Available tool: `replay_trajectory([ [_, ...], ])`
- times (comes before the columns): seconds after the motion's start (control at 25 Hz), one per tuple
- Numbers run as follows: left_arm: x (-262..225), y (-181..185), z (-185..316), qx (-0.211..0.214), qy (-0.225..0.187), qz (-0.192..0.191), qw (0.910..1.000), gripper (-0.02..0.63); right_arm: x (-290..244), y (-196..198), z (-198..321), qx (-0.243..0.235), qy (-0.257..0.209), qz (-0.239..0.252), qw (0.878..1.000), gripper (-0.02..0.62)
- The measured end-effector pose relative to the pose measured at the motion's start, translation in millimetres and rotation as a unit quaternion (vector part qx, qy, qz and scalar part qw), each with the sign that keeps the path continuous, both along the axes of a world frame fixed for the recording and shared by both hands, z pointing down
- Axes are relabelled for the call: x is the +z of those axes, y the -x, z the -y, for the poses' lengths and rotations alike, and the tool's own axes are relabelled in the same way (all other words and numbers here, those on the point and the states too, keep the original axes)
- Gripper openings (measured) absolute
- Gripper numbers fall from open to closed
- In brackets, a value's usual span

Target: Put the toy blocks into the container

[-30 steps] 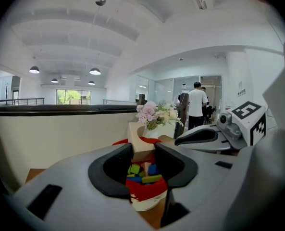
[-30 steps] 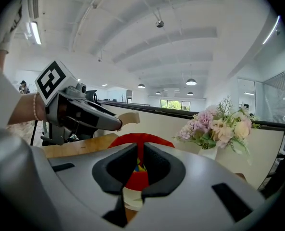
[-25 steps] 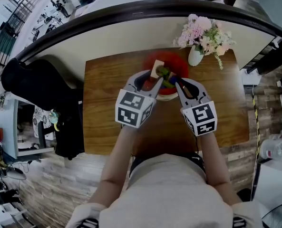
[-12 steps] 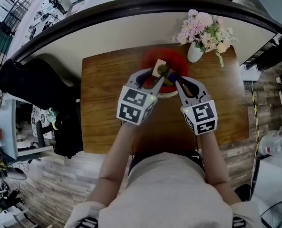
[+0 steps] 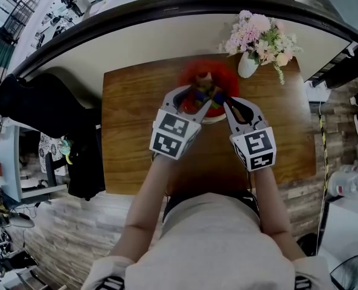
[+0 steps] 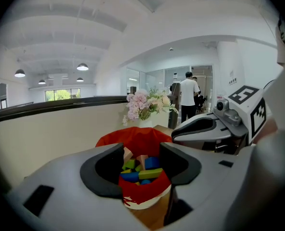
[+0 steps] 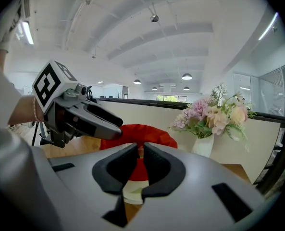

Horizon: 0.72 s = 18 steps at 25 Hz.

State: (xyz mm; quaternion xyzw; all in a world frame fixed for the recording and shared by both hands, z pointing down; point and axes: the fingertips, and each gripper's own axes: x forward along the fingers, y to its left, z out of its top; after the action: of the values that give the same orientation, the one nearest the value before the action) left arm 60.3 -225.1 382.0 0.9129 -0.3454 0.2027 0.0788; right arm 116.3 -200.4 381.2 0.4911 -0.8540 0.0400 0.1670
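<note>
Blocks (image 6: 143,170) in the container (image 5: 210,72), upper centre frame.
Left gripper (image 6: 142,159): jaws, just opening, stand wide and empty above it; right gripper (image 7: 138,159) nearly closed, empty. Lift straight clear, not snagging the red lining (image 6: 132,138).

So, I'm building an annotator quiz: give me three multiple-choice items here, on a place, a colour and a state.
1. The flower vase stands: A on the floor; B at the table's far right corner; C on a chair.
2. The container's liner is: A red; B yellow; C black.
3. The left gripper is: A shut on a block; B open; C unseen.
Answers: B, the head view shows it; A, it shows red in every view; B, its jaws have just been opening, nothing between them.
</note>
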Motion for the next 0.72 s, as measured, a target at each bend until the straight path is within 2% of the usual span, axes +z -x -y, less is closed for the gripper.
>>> replay_trajectory([
  [0.32, 1, 4, -6, -0.005, 0.008, 0.001, 1.0, 0.232, -3, 2, -3, -0.005, -0.005, 0.001, 1.0, 0.048],
  [0.72, -21, 18, -21, -0.018, -0.011, -0.02, 0.9996, 0.232, -18, 15, -12, -0.028, -0.022, 0.003, 0.999, 0.048],
])
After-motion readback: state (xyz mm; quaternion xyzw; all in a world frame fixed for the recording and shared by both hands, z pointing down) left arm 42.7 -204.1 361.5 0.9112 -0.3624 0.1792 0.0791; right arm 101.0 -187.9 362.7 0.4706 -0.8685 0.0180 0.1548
